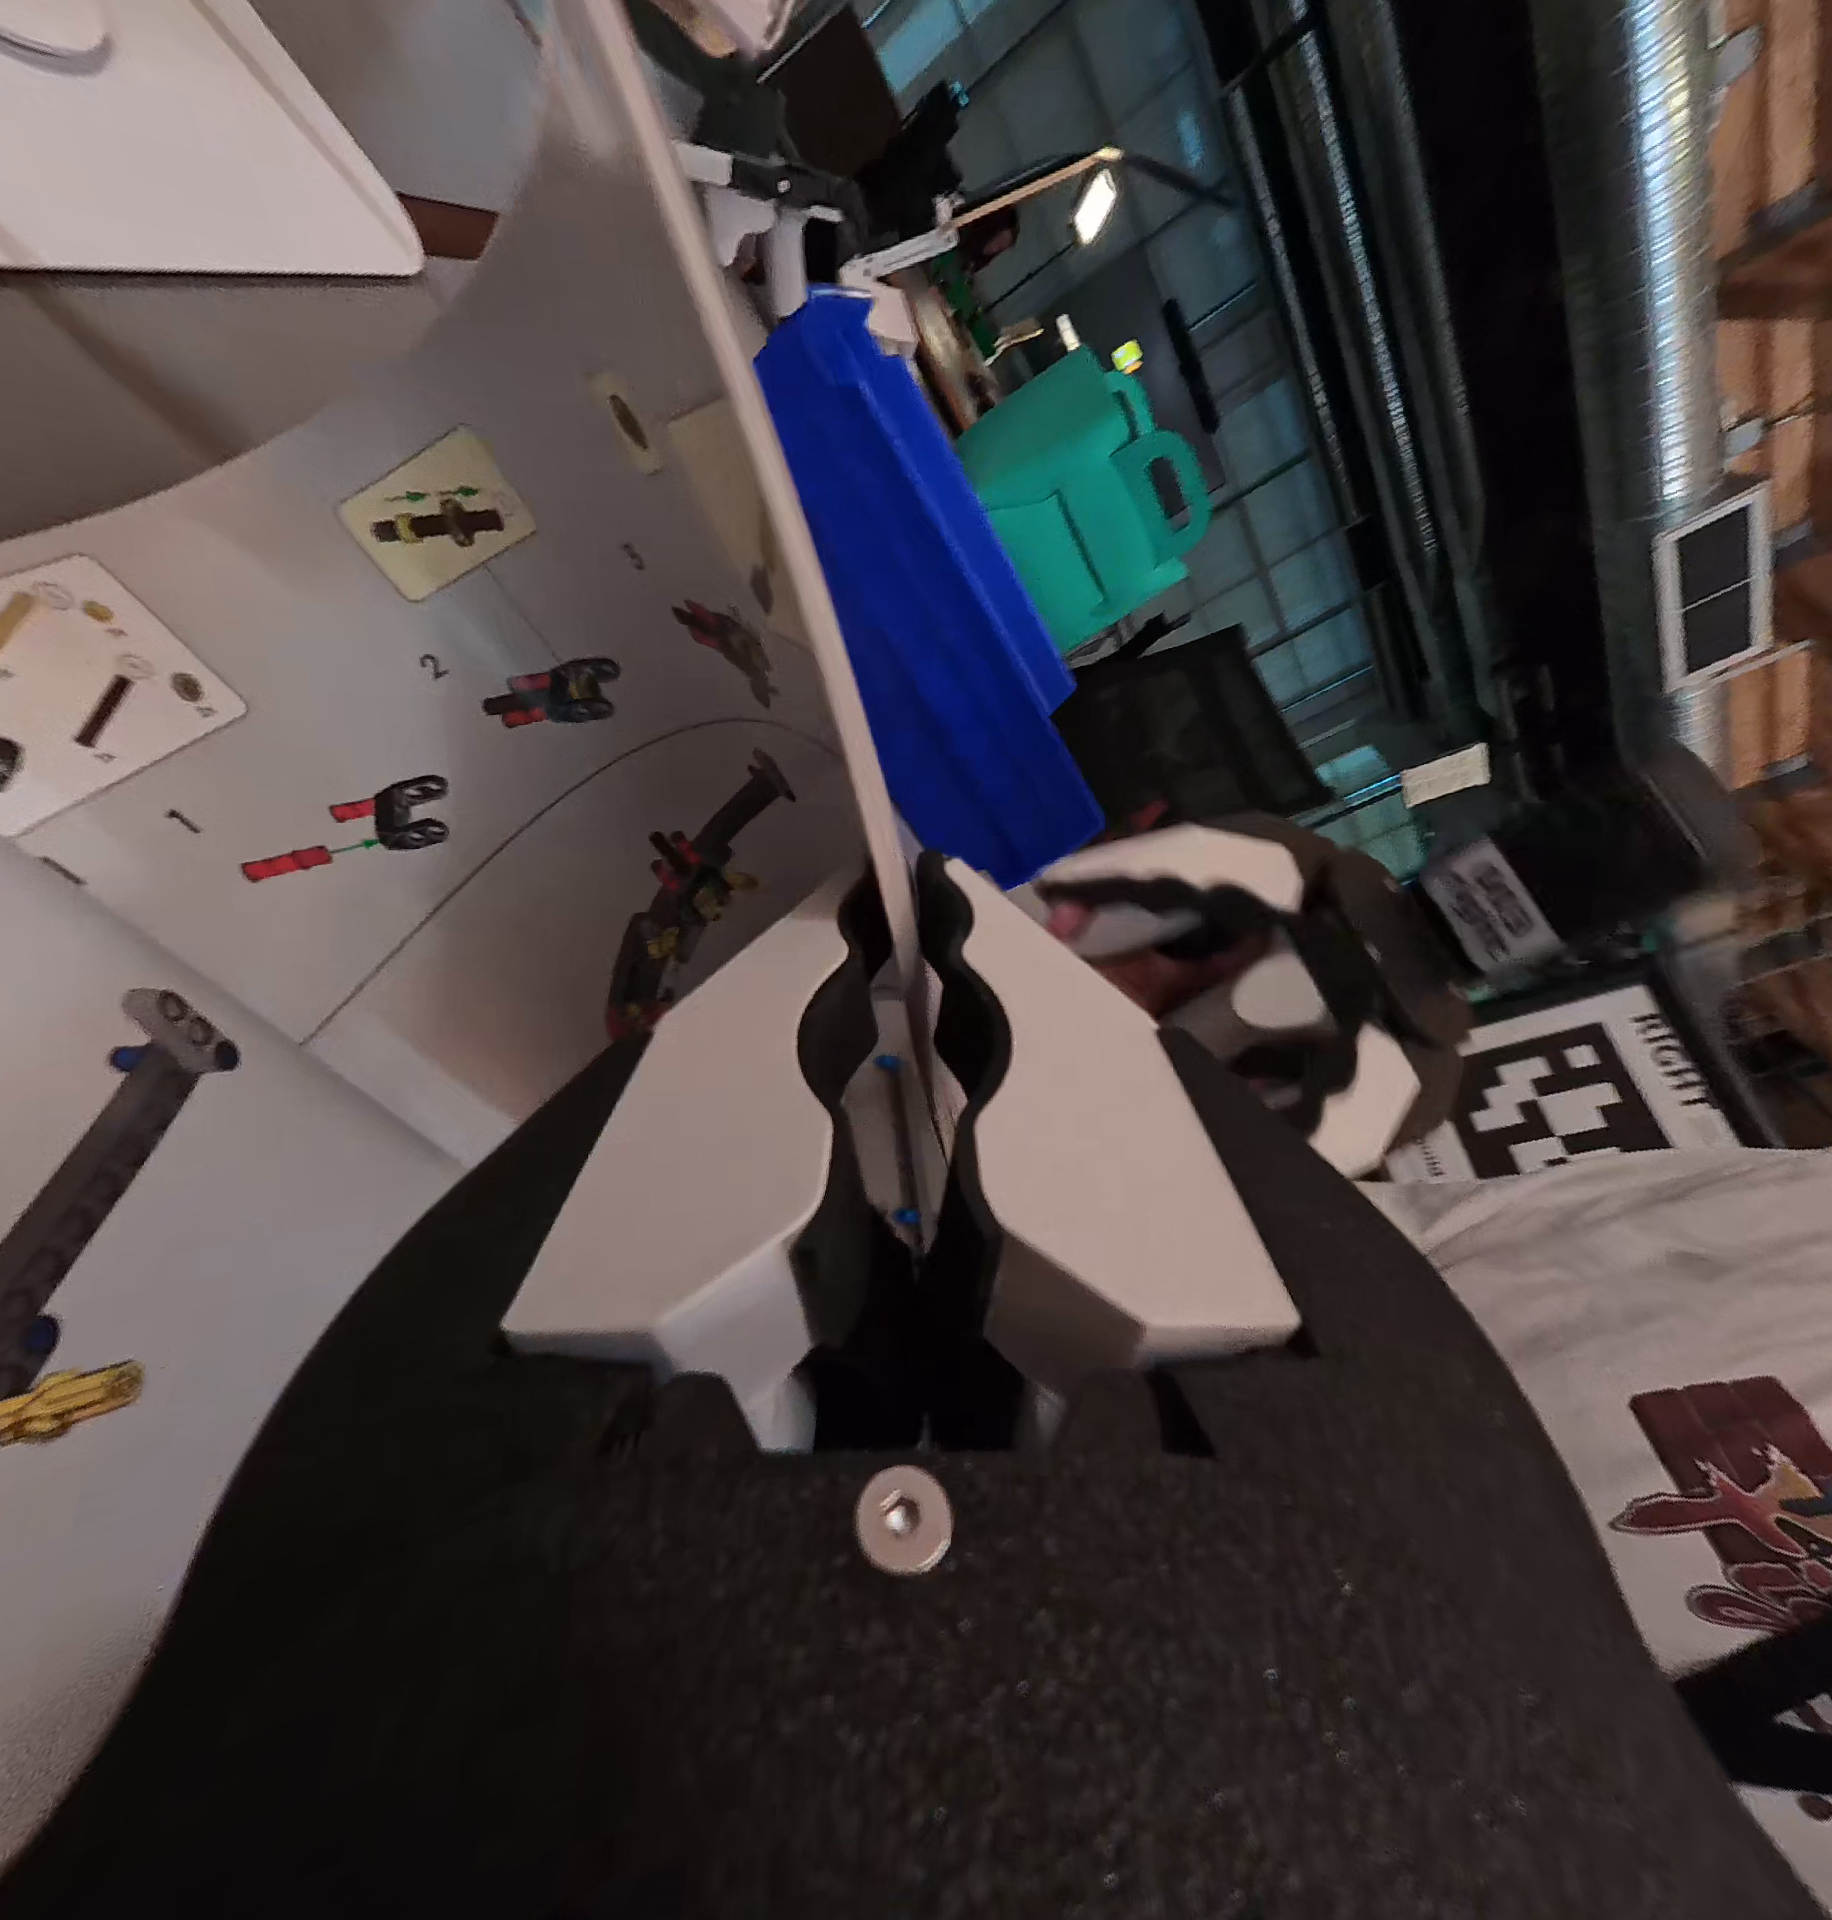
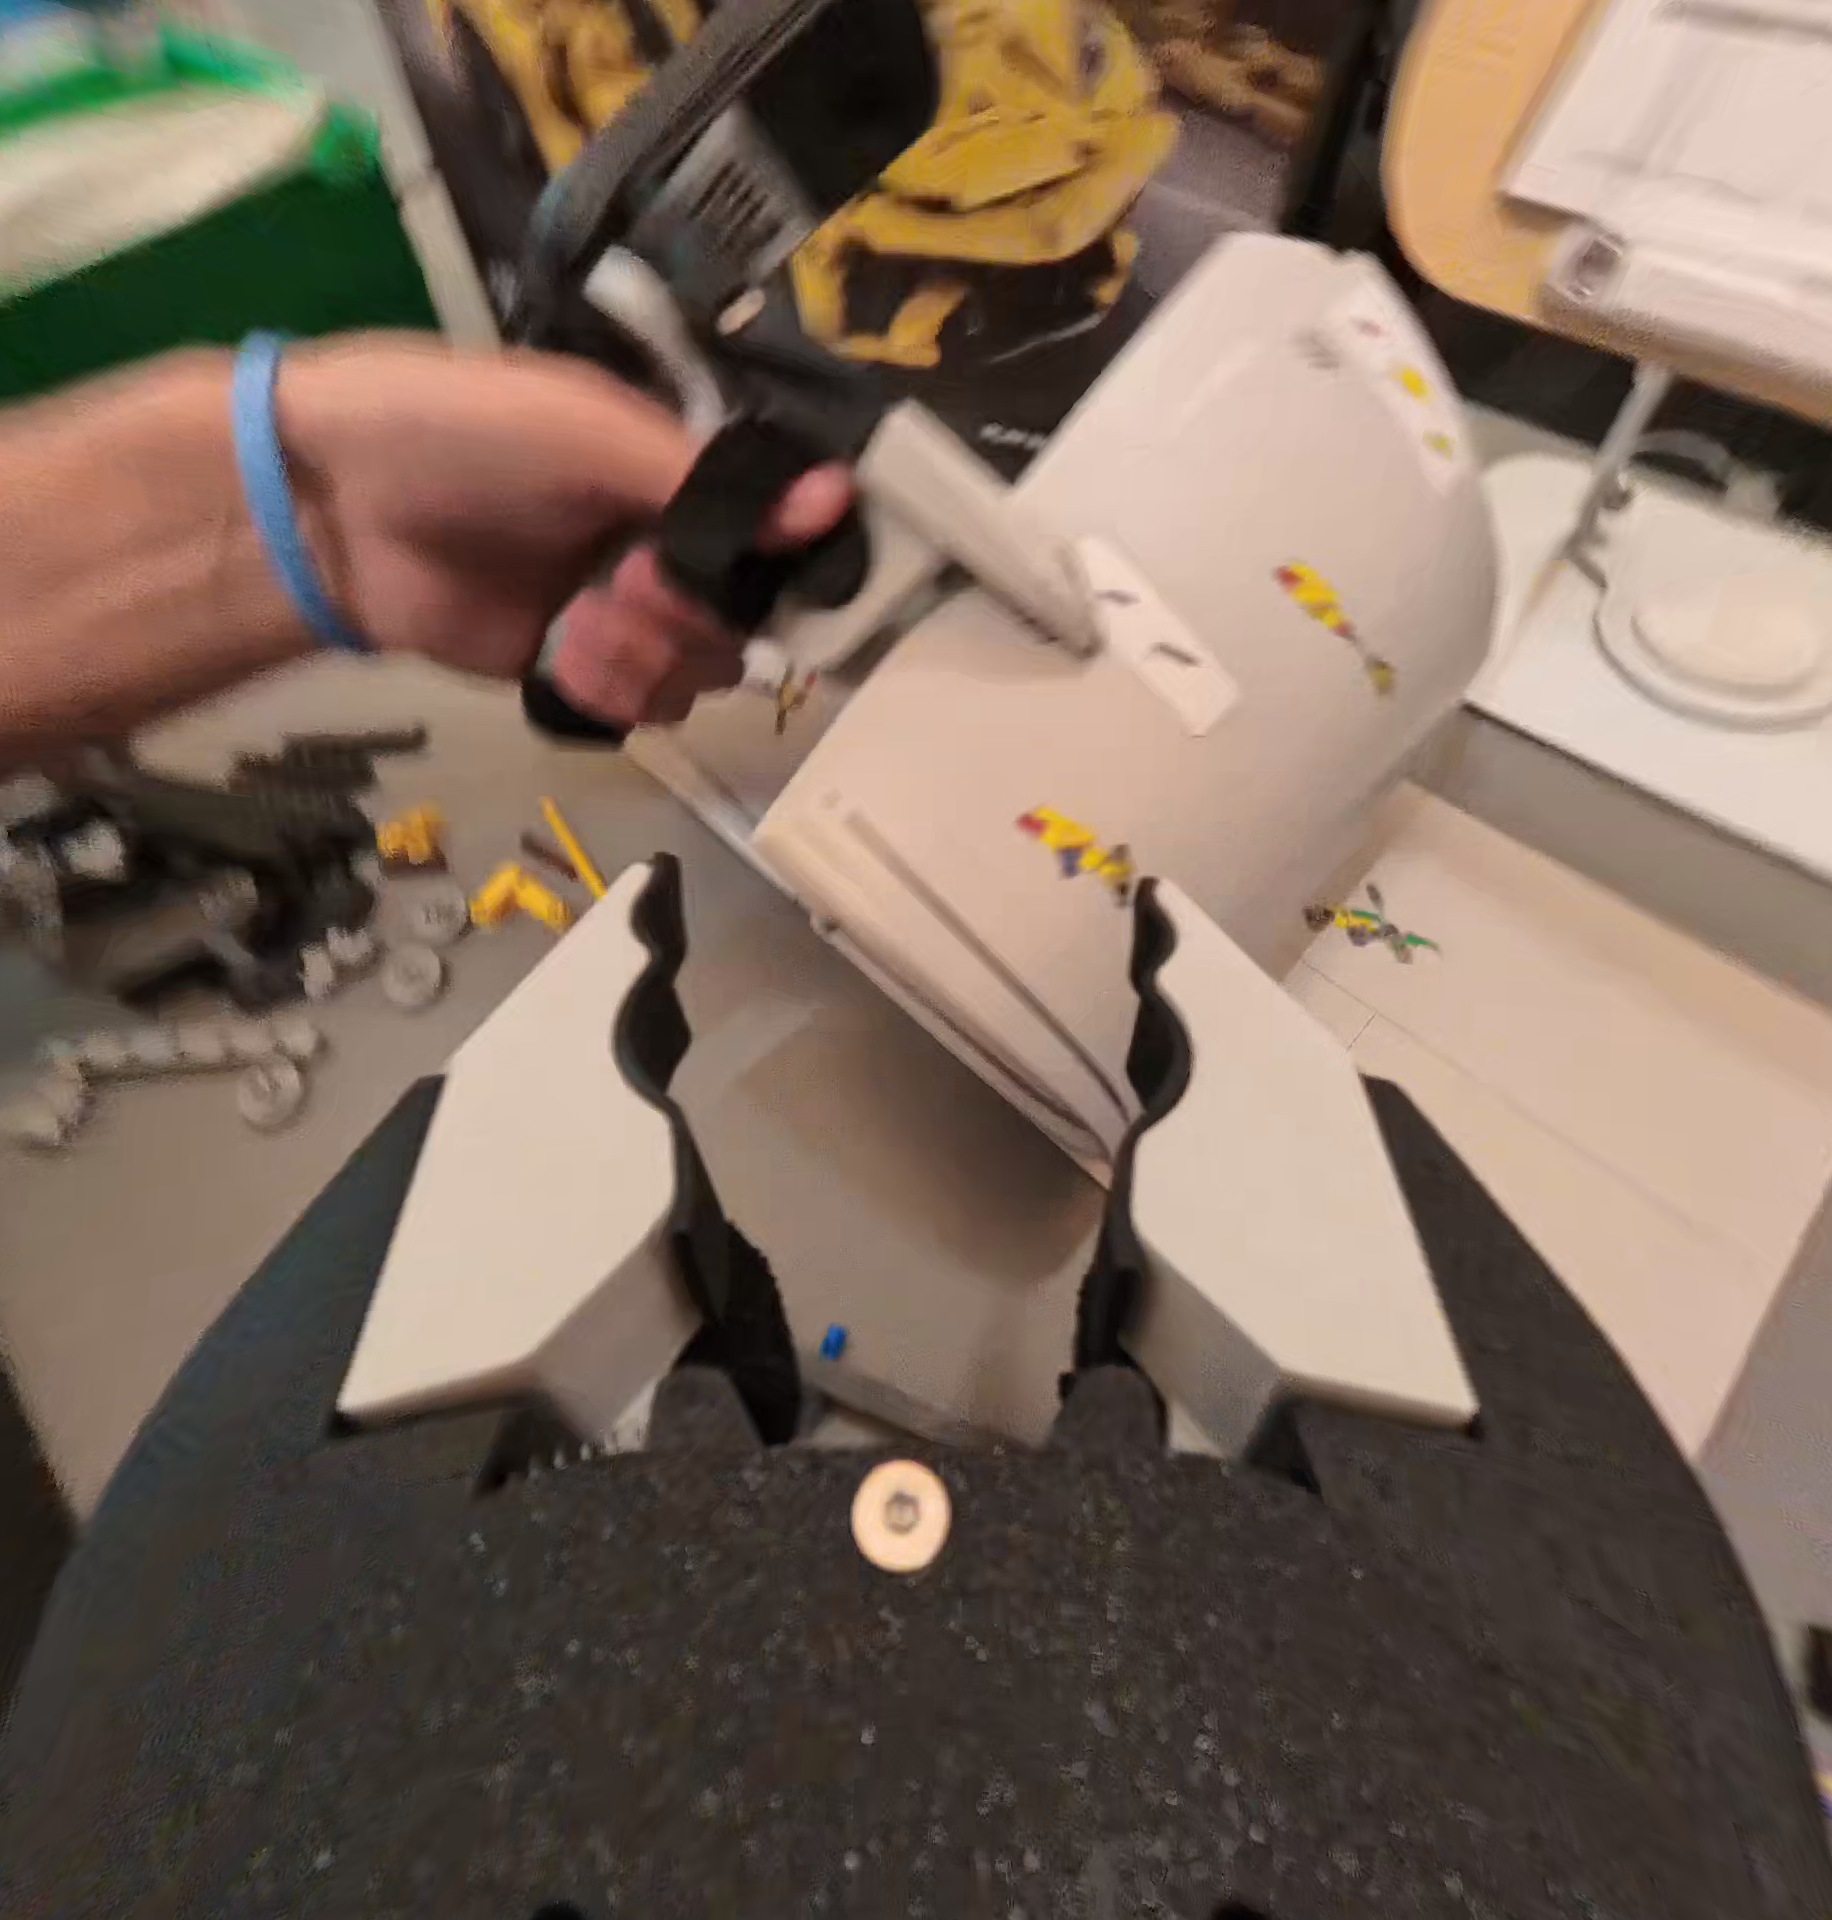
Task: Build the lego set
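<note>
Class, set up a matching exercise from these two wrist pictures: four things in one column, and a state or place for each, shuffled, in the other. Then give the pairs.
Things:
1. left gripper
2. right gripper
3. instruction booklet
4. loose lego parts

States or places:
A. scattered on the table
B. fingers apart, holding nothing
C. pages bent over in a curve
D. fingers shut on a page edge

Pairs: 1-D, 2-B, 3-C, 4-A

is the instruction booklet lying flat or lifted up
Lifted: the left gripper pinches the instruction booklet, whose pages curl up off the table.
</note>
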Motion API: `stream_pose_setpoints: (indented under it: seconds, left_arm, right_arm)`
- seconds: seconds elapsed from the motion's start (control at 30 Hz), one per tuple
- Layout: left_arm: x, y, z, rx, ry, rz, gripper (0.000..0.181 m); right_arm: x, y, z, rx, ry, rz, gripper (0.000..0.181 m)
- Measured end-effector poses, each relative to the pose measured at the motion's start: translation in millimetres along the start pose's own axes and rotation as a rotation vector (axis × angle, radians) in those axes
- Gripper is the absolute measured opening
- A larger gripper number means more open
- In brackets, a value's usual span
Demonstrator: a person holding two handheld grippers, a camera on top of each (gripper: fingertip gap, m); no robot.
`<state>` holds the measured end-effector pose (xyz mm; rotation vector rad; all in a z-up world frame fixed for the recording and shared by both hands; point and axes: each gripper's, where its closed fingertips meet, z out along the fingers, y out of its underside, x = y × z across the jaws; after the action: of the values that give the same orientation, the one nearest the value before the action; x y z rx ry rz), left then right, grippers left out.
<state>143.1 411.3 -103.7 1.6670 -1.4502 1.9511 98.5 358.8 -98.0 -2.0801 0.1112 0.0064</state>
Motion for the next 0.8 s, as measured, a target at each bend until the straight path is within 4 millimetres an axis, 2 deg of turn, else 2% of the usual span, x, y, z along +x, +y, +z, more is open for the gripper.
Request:
stream_pose_setpoints:
  seconds: [0.03,0.1,0.17,0.2,0.27,0.33,0.43,0.57,0.67,0.8]
  left_arm:
    - [2.7,0.2,1.1,0.013,0.027,-0.008,0.003]
    - [5.7,-0.1,4.8,0.03,0.055,-0.012,0.003]
    - [9.3,-1.0,10.7,0.034,0.08,-0.007,0.003]
    - [11.7,-1.8,14.3,0.034,0.093,-0.008,0.004]
    - [16.7,-5.6,19.3,0.045,0.114,-0.007,0.007]
    - [23.5,-7.9,21.0,0.05,0.152,0.0,0.009]
    - [32.8,-9.3,19.8,0.058,0.222,0.029,0.012]
    - [27.4,-1.9,28.7,0.011,0.173,0.178,0.004]
    - [32.7,-1.8,33.9,0.0,0.21,0.207,0.002]
    - [26.9,0.1,40.2,-0.026,0.18,0.235,0.0]
  right_arm:
    - [11.0,-5.1,3.3,0.015,-0.021,0.08,0.095]
    - [29.8,-2.4,21.0,-0.018,-0.05,0.159,0.117]
    - [31.6,11.4,44.8,-0.123,-0.128,0.214,0.134]
    - [31.8,16.0,53.1,-0.167,-0.148,0.242,0.136]
    - [43.0,20.4,58.9,-0.184,-0.089,0.229,0.12]
    - [52.7,22.9,55.9,-0.189,-0.036,0.198,0.099]
    - [65.1,28.7,53.2,-0.168,-0.018,0.245,0.087]
    - [67.3,29.0,49.3,-0.104,-0.098,0.332,0.083]
    - [66.2,26.9,44.8,-0.075,-0.157,0.352,0.081]
    - [71.3,32.7,43.0,-0.087,-0.151,0.331,0.075]
